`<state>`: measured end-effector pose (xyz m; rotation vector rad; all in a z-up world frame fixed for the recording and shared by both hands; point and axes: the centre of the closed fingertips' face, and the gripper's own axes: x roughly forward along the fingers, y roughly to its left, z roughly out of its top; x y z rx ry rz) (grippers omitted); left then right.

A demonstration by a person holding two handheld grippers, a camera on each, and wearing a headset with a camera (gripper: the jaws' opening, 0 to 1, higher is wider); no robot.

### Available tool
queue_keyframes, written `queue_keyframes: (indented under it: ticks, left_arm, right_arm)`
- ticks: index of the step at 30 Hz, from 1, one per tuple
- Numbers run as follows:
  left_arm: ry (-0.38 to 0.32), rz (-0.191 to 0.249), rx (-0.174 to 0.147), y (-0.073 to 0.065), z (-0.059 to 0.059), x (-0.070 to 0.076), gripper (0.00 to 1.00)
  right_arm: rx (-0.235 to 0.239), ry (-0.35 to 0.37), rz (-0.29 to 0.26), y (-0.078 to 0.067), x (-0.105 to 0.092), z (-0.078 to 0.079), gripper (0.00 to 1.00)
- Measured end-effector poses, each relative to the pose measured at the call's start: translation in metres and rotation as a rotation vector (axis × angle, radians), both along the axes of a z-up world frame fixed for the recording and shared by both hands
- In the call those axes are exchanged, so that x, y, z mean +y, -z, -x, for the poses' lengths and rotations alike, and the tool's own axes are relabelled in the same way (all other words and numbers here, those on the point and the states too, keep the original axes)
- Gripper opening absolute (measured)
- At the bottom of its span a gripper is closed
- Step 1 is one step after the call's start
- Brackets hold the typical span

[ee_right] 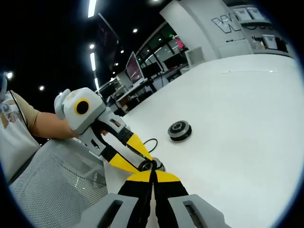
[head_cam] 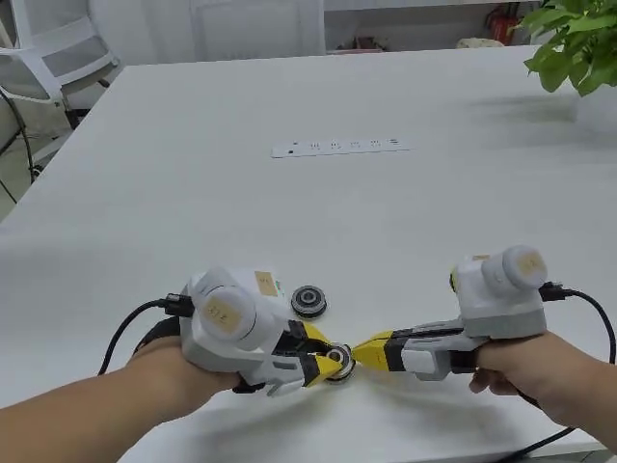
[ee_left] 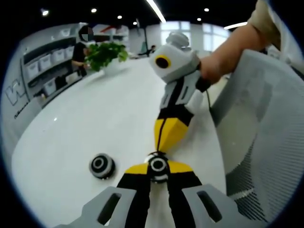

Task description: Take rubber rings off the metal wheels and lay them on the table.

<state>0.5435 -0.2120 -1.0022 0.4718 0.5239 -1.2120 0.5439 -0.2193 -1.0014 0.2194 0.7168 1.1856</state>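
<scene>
While the left gripper (head_cam: 323,363) is pinching a small metal wheel (head_cam: 338,362) between its yellow-tipped fingers (head_cam: 310,340), the right gripper (head_cam: 358,353) is meeting it from the opposite side, close to the near edge of the white surface (head_cam: 289,212). The right gripper's fingers are lying pressed together, and their tips are touching the rim of the held wheel; whether they are nipping a rubber ring there cannot be told. The person's left hand (head_cam: 164,371) and right hand (head_cam: 511,367) are gripping the two handles.

In the left gripper view, the wheel (ee_left: 157,166) is sitting between that gripper's two fingers (ee_left: 135,169), and the right gripper (ee_left: 161,150) is pointing down at the wheel's upper edge.

In the right gripper view, the closed fingers (ee_right: 142,178) are rising from the bottom, and the left gripper (ee_right: 145,164) is reaching in from the left with the wheel (ee_right: 153,166) in its grip.

A second wheel (head_cam: 308,300) is lying flat on the surface just behind the left gripper, apart from both grippers, and a dark rubber ring (ee_right: 179,136) is sitting around its rim. A white power strip (head_cam: 337,148) is lying toward the far edge, and a green plant (head_cam: 574,43) is standing at the far right corner.
</scene>
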Motion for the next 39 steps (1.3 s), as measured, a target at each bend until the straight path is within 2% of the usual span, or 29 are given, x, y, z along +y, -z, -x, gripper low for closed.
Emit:
queue_keyframes:
  ticks: [19, 20, 21, 22, 23, 33, 39]
  left_arm:
    - [-0.001, 0.0, 0.001, 0.0, 0.0, 0.0, 0.13]
    - [-0.002, 0.0, 0.001, 0.0, 0.0, 0.0, 0.13]
    - [-0.005, 0.001, 0.0, 0.0, 0.0, 0.0, 0.13]
    - [-0.005, 0.0, 0.001, 0.0, 0.0, 0.0, 0.13]
    - [-0.006, 0.002, 0.001, 0.0, 0.0, 0.0, 0.13]
    - [-0.015, 0.018, 0.01, 0.0, 0.0, 0.0, 0.13]
    - [-0.011, 0.023, 0.02, 0.0, 0.0, -0.001, 0.14]
  right_arm:
    - [0.008, -0.037, -0.019, -0.005, 0.01, 0.006, 0.0]
    - [0.024, -0.081, -0.08, -0.015, 0.018, 0.014, 0.0]
    - [0.03, -0.111, -0.095, -0.019, 0.022, 0.021, 0.0]
    - [-0.067, -0.082, -0.029, -0.014, 0.019, 0.009, 0.0]
    - [-0.015, -0.093, -0.037, -0.014, 0.02, 0.014, 0.0]
    - [-0.061, -0.04, -0.003, -0.006, 0.007, 0.0, 0.0]
    - [-0.078, -0.044, 0.016, -0.003, 0.005, 0.0, 0.0]
